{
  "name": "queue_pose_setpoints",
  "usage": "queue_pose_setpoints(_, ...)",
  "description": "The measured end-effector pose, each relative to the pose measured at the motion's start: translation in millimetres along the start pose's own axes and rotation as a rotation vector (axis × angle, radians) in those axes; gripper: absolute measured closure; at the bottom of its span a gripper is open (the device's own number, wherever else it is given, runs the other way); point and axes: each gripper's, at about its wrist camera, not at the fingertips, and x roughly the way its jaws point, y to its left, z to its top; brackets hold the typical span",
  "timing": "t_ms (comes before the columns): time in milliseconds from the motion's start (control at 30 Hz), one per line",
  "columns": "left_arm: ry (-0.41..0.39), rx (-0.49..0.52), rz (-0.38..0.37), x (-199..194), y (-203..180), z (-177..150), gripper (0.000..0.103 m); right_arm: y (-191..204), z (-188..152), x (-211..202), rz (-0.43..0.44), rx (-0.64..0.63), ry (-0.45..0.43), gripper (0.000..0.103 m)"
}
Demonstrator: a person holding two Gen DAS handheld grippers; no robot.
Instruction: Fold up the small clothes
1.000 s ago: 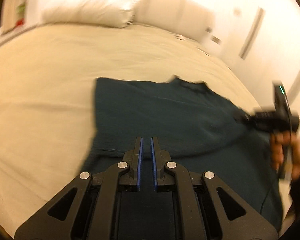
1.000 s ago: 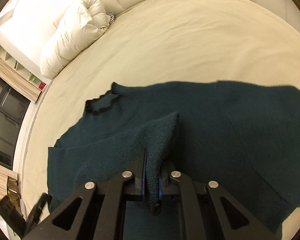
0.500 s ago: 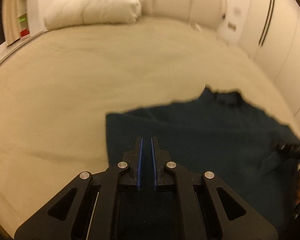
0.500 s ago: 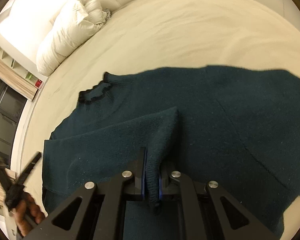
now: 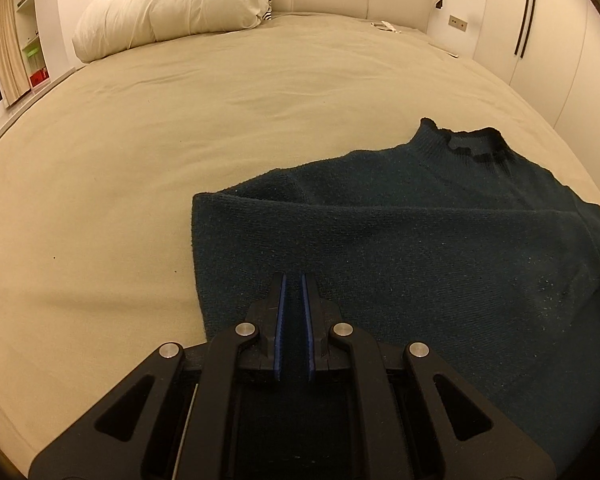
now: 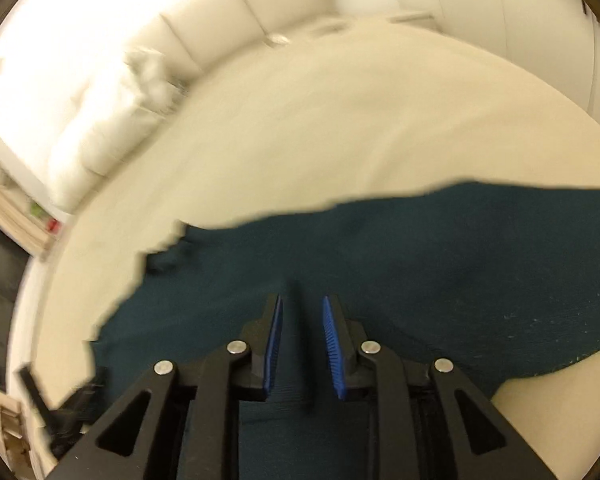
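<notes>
The sleeve has dropped from the right gripper (image 6: 300, 312), now open above the teal sweater (image 5: 420, 248) near the bed (image 5: 180, 120) foot edge, while the left gripper (image 5: 293, 280), nearly closed and empty, should pinch the side fold squarely.

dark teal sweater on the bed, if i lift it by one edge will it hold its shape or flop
The dark teal sweater would likely flop: it is soft knit, already folded over itself and lying limp on the bed sheet. Probably not slippery, since the knit looks fuzzy. It may drag rather than slide.
</notes>
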Motion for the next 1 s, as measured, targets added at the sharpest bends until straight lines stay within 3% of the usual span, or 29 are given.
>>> queue_pose_setpoints(100, -0.003, 0.021, 0.024, 2, -6, 0, 0.096, 30, -9, 0, 0.150, -0.081, 0.019, 0.073)
queue_pose_setpoints(167, -0.004, 0.029, 0.032, 3, -9, -1, 0.096, 42, -20, 22, 0.225, -0.091, 0.111, 0.066)
queue_pose_setpoints(233, -0.004, 0.026, 0.026, 4, -9, -1, 0.096, 37, -27, 48, 0.225, -0.076, 0.197, 0.064)
queue_pose_setpoints(267, -0.004, 0.021, 0.019, 6, -10, -1, 0.096, 27, -30, 61, 0.184, -0.060, 0.224, 0.071)
queue_pose_setpoints(300, -0.003, 0.014, 0.009, 7, -9, 0, 0.096, 13, -30, 65, 0.191, -0.025, 0.214, 0.092)
queue_pose_setpoints(333, -0.003, 0.005, -0.002, 7, -6, 0, 0.096, 1, -29, 64, 0.212, 0.018, 0.203, 0.100)
queue_pose_setpoints(400, -0.002, -0.013, -0.024, 7, 0, 0, 0.096, -36, -21, 53, 0.226, 0.134, 0.162, 0.101)
queue_pose_setpoints(500, -0.004, -0.017, -0.026, 7, 2, 0, 0.096, -85, -7, 15, 0.102, 0.192, 0.057, 0.094)
queue_pose_setpoints(567, -0.002, -0.013, -0.021, 7, 1, 0, 0.096, -113, -1, -12, 0.106, 0.259, 0.006, 0.075)
queue_pose_setpoints(600, 0.000, -0.013, -0.022, 6, 1, 0, 0.096, -137, 0, -37, 0.089, 0.306, -0.058, 0.056)
queue_pose_setpoints(633, 0.002, -0.014, -0.023, 6, 2, 0, 0.096, -156, 0, -57, 0.084, 0.341, -0.109, 0.049)
queue_pose_setpoints(800, 0.025, -0.039, -0.019, -5, 1, 6, 0.095, -259, -15, -133, 0.059, 0.542, -0.235, 0.046)
queue_pose_setpoints(867, -0.005, -0.085, -0.073, -19, 2, 7, 0.095, -291, -23, -151, 0.041, 0.597, -0.255, 0.046)
queue_pose_setpoints(967, -0.077, -0.087, -0.053, -34, 0, 7, 0.095, -335, -36, -170, 0.028, 0.699, -0.279, 0.046)
queue_pose_setpoints(1000, -0.054, -0.091, -0.047, -28, 0, 6, 0.095, -343, -39, -171, 0.026, 0.721, -0.282, 0.046)
